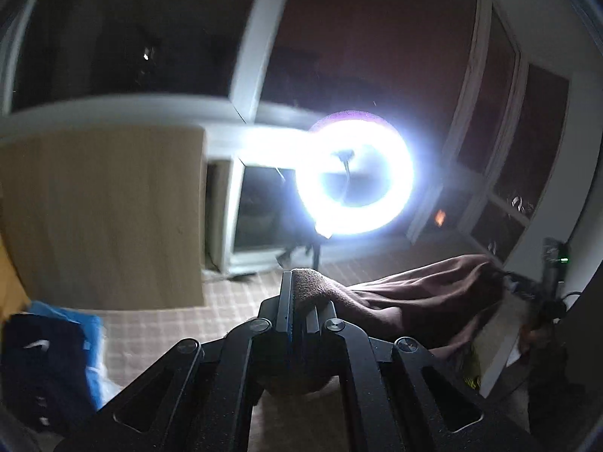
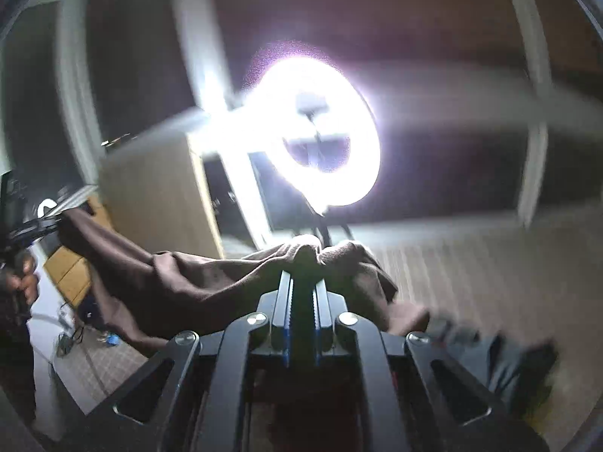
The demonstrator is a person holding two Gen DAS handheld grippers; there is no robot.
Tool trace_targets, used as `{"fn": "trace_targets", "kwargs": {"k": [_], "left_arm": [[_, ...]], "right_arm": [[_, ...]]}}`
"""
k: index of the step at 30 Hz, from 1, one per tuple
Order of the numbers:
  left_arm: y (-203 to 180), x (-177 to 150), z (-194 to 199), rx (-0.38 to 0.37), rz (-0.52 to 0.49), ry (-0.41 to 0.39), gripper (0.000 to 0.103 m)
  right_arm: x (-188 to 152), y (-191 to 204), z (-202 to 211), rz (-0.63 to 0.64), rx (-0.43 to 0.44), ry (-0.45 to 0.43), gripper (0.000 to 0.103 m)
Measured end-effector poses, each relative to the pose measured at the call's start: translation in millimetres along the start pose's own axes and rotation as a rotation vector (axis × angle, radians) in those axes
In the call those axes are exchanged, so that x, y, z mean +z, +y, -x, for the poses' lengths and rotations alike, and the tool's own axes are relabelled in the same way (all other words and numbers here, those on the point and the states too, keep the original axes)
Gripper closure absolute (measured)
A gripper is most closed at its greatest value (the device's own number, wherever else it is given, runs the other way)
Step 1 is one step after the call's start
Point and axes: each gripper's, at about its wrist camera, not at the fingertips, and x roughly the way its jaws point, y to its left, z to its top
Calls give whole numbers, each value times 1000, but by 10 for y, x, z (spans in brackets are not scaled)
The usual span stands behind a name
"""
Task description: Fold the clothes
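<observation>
Brown cloth: it is hanging in the air, stretched between the two grippers, with folds drooping down from its top edge.
Left gripper: its two fingers are pressing tight together on one corner of the brown cloth, and a little bump of cloth is poking up at the tips.
Right gripper: its fingers are pinching the other corner, nearly shut, with cloth bunching up over the tips.
Ring light: it is glowing very bright on a stand behind the cloth.
Wooden cabinet: it is standing on the tiled floor, left of the light.
Dark clothes: they are lying low on the left on something blue.
Hand: it is holding the left gripper's handle, at the far left edge of the right camera's view.
</observation>
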Motion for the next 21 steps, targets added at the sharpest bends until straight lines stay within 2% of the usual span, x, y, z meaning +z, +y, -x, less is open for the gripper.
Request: {"fn": "trace_targets", "kwargs": {"k": [2,4,5,6,7,9,10,11,13,16,18,21], "left_arm": [[172,-50,279,53,7,-28,101],[395,-188,485,160,4,-33,100],[552,-293,505,228,9,-3,92],[727,-409,499,306,16,39,88],[924,-546,453,381,36,90,85],[1319,-915,251,512,60,230,85],[1531,-1178,124,572,68,315,85],[1679,-1419,18,600,85,381,87],[1732,-1744,-75,565,103,441,94],[1695,-2139,-212,484,110,506,94],[1496,-2219,-430,396,79,530,93],[1127,-2254,-766,233,40,561,83]], "right_arm": [[145,218,195,29,37,-30,95],[210,416,259,27,88,-38,92],[197,481,114,31,122,-17,87],[179,544,-48,36,155,8,65],[84,586,-332,48,124,91,39],[-130,664,-933,75,44,274,38],[-239,669,-1115,66,3,328,38],[-412,644,-1263,47,-6,373,38],[-754,562,-1389,5,6,422,38],[-1304,509,-1446,-19,-1,509,38],[-1588,477,-1622,-38,-11,575,38],[-1891,431,-1849,-102,-7,637,38]]}}
